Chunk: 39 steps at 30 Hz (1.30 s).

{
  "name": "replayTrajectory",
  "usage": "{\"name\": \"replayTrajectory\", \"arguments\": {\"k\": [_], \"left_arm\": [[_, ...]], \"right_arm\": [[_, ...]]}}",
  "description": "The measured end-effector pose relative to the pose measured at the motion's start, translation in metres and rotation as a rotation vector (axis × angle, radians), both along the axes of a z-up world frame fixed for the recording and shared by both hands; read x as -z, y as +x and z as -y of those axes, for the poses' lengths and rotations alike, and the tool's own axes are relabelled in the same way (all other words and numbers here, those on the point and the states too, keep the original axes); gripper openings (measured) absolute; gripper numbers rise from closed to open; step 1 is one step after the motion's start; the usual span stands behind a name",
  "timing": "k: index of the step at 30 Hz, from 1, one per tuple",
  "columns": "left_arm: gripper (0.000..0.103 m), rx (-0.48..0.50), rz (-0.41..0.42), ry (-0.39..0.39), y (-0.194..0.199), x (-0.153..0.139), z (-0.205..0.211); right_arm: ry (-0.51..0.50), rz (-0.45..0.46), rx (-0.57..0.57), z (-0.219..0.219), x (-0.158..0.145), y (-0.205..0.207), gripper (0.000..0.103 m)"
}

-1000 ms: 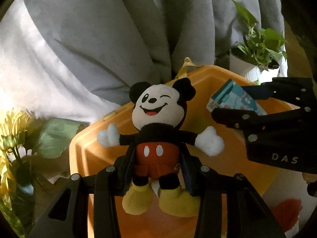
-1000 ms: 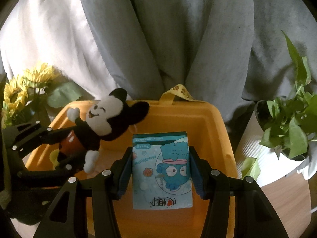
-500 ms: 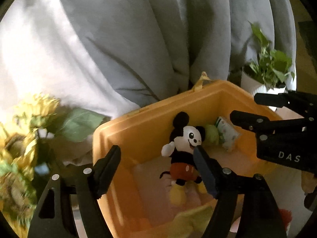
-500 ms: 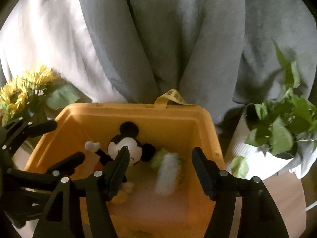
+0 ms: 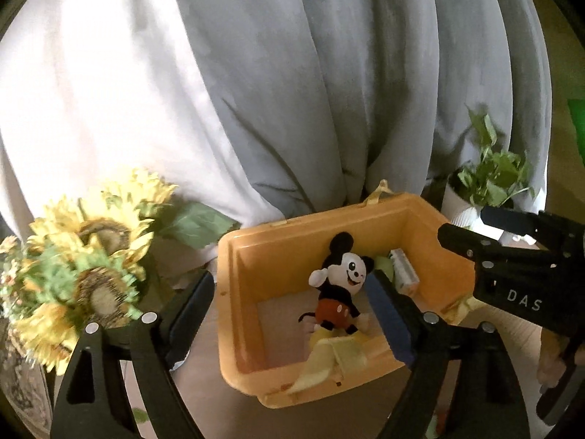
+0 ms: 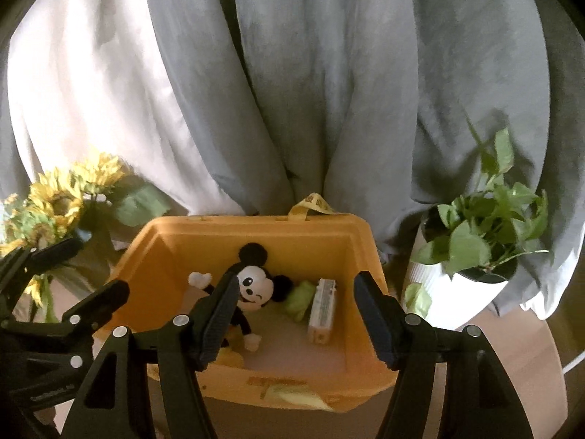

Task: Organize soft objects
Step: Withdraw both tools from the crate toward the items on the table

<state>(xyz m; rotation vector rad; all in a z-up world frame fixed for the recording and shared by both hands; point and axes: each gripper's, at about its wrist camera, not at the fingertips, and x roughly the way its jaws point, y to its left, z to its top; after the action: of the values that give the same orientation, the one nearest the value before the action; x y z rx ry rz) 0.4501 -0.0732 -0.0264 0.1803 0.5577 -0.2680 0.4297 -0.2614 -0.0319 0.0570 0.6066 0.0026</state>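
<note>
A mouse plush [image 5: 340, 285] [image 6: 252, 289] lies inside the orange box [image 5: 237, 292] [image 6: 256, 230], leaning on its back wall. Beside it are a green soft item [image 6: 301, 294] and a tissue pack [image 6: 321, 307] [image 5: 404, 274] on edge. A yellow cloth [image 5: 329, 362] hangs over the front rim. My left gripper [image 5: 292, 314] hovers above the box's near side, jaws opening, nothing between its pads. My right gripper [image 6: 296, 316] stands open and empty over the front rim. Each gripper shows in the other's view, the right gripper [image 5: 471, 226] and the left gripper [image 6: 76, 274].
Sunflowers [image 5: 84, 256] [image 6: 62, 197] crowd the box's left side. A potted green plant [image 5: 490, 179] [image 6: 482, 234] in a white pot stands at its right. Grey and white curtains [image 5: 292, 73] hang right behind. Wooden tabletop [image 6: 512, 347] shows at the lower right.
Both grippers let go, the left of the plush and the right of the tissue pack, which now lie in the box. Both opened and drew back and up.
</note>
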Motion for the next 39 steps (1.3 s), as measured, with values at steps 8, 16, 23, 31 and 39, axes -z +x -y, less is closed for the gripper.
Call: {"name": "replayTrajectory", "arguments": {"k": [8, 16, 23, 31, 39], "left_arm": [[0.088, -0.048, 0.043, -0.023, -0.036, -0.017, -0.011], [0.092, -0.113, 0.043, -0.05, -0.066, -0.021, -0.027], [0.094, -0.143, 0.041, -0.104, -0.089, -0.018, -0.04], [0.094, -0.155, 0.016, -0.12, -0.115, -0.006, -0.052], [0.094, -0.157, -0.02, -0.148, -0.128, 0.001, -0.06]], "right_arm": [[0.004, 0.031, 0.021, -0.004, -0.012, -0.033, 0.073], [-0.015, 0.046, 0.08, -0.007, -0.018, -0.063, 0.081], [-0.013, 0.049, 0.103, -0.012, -0.02, -0.09, 0.081], [-0.017, 0.039, 0.137, -0.02, -0.015, -0.119, 0.081], [0.003, 0.008, 0.16, -0.027, -0.003, -0.138, 0.081]]}}
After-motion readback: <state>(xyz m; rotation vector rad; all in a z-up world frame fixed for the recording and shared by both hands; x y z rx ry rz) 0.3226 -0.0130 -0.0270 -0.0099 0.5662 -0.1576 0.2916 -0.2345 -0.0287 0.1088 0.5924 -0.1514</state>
